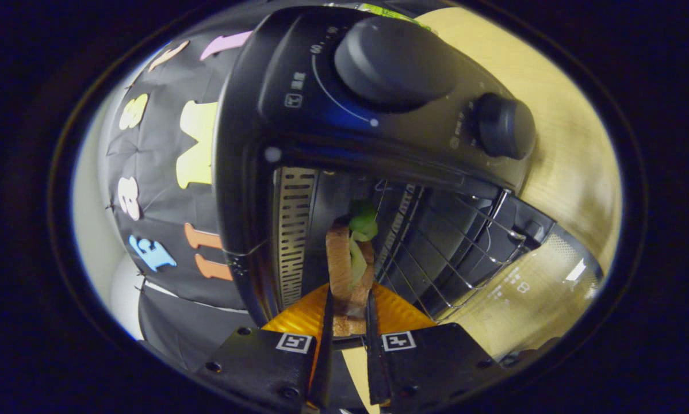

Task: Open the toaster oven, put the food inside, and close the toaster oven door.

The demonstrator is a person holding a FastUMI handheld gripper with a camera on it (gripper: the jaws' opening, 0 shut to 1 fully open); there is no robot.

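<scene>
tongs (347,322) clamp a sandwich (349,270), seemingly inside the open toaster oven (298,115) on a wooden table (574,149).

My fingers (349,313) pinch a sandwich (349,270) from both sides, holding it at the mouth of the open toaster oven (321,115), beside its wire rack (442,259).

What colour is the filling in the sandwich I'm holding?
Green, like lettuce, between brown bread slices of the sandwich, gripped by the tongs; gripper view.
</scene>
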